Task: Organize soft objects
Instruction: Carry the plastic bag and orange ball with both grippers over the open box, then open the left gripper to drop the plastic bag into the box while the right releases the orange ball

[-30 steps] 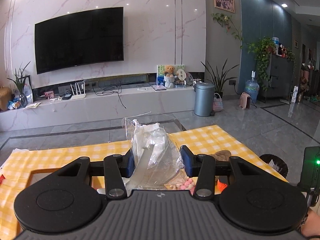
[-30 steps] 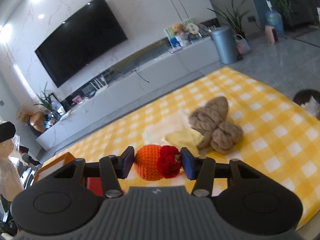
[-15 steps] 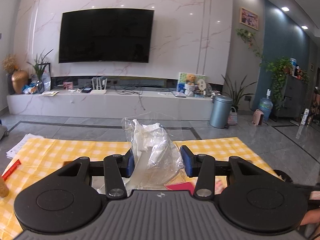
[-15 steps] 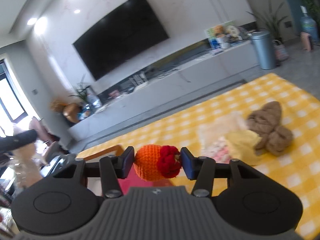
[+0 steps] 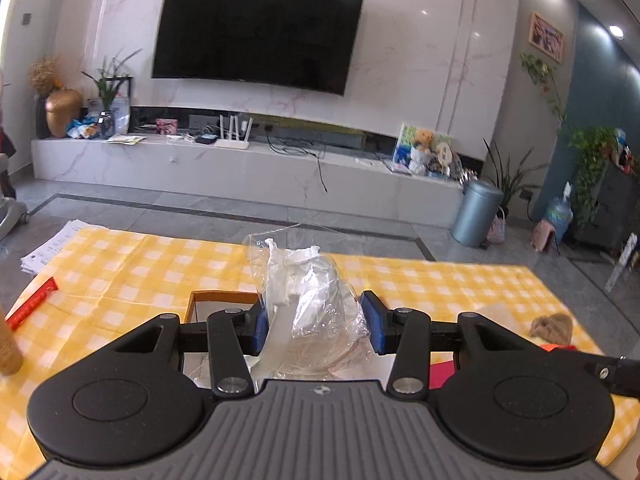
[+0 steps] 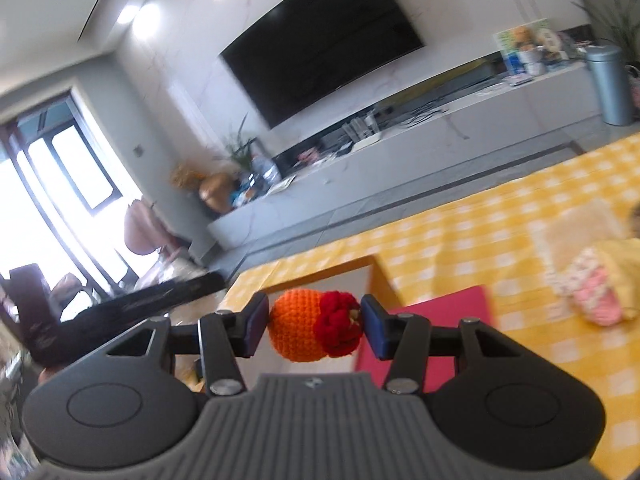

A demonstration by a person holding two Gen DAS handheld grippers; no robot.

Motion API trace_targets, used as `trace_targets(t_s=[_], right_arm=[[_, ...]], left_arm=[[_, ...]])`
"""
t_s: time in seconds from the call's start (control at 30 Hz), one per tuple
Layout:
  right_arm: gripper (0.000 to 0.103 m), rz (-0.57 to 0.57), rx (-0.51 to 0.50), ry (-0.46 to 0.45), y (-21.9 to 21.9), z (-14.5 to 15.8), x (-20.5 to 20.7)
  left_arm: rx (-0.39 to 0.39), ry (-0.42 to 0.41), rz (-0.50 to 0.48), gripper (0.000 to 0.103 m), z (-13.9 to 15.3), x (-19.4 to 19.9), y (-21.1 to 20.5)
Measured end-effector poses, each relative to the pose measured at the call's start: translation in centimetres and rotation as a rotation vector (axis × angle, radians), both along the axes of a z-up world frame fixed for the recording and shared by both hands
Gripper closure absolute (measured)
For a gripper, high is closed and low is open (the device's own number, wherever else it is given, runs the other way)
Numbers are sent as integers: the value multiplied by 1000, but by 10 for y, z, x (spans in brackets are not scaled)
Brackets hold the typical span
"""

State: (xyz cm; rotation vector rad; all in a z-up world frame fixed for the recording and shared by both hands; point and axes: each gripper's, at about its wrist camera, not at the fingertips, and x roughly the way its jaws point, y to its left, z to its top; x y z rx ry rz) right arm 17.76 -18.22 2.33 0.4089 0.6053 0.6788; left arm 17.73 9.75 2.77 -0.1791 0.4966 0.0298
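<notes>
My left gripper [image 5: 316, 322] is shut on a clear plastic bag of white soft stuff [image 5: 306, 292], held above an open cardboard box [image 5: 208, 300] on the yellow checked tablecloth [image 5: 120, 272]. My right gripper [image 6: 314, 328] is shut on an orange crocheted ball with a red flower [image 6: 310, 330], hanging over the same box [image 6: 340, 280] near its red lid [image 6: 444, 320]. A brown plush toy [image 5: 554, 326] lies at the right of the table. A yellow and pink soft bundle [image 6: 600, 280] lies on a pale cloth to the right.
A red strip [image 5: 32, 306] and papers [image 5: 48, 250] lie at the table's left end, a tan cylinder [image 5: 8, 348] at the near left. The other gripper's black body [image 6: 132, 300] shows left of the box. Beyond are a TV wall, a low cabinet and a grey bin [image 5: 476, 212].
Both grippers swung left across the table with their loads still gripped. The box has come under the left gripper, and the box and red lid now lie below the right one; the brown plush slid out right.
</notes>
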Motion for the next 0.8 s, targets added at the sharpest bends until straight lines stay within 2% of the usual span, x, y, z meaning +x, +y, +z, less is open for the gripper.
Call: trace_targets(t_s=[0.1, 0.2, 0.4, 0.53, 0.67, 0.8], right_arm=[[53, 74, -47, 20, 34, -4, 17], [53, 104, -97, 51, 65, -7, 41], [53, 74, -154, 65, 107, -13, 81], [53, 62, -182, 14, 113, -27, 74], [53, 64, -234, -16, 111, -43, 63], [53, 56, -253, -47, 109, -41, 61]], left_arm=[[-7, 28, 10, 50, -15, 10, 7], [-28, 90, 34, 50, -31, 23, 18], [-63, 181, 53, 50, -55, 44, 39], [-71, 212, 42, 50, -64, 50, 41], [-80, 245, 84, 50, -68, 57, 41], [-37, 241, 102, 48, -70, 60, 39]])
